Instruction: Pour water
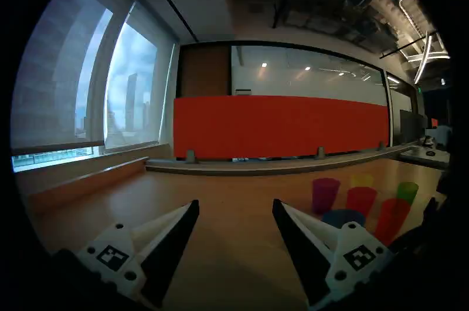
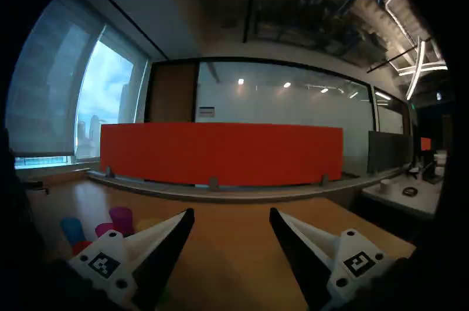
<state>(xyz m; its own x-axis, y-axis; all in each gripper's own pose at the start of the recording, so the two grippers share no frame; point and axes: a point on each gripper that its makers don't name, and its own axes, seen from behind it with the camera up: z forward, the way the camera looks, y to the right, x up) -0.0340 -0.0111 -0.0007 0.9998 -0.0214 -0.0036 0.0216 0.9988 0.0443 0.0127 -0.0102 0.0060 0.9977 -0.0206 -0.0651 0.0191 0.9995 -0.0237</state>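
Note:
In the left gripper view, several plastic cups stand in a group on the wooden table to the right of my left gripper [image 1: 235, 208]: a purple cup [image 1: 325, 194], a yellow cup [image 1: 361, 181], a red cup [image 1: 360, 200], a green cup [image 1: 407, 192], an orange cup [image 1: 391, 220] and a blue cup [image 1: 343, 217] nearest. The left gripper is open and holds nothing. In the right gripper view, my right gripper [image 2: 231, 217] is open and holds nothing. A purple cup [image 2: 122, 219], a blue cup [image 2: 73, 230] and a red cup [image 2: 81, 247] show at lower left, partly hidden by its left finger.
A long wooden table [image 1: 234, 193] runs up to an orange divider panel [image 1: 281, 126] with a grey rail. Windows [image 1: 132, 100] stand on the left. A neighbouring desk [image 2: 404, 193] with a white cup and small items lies at the right.

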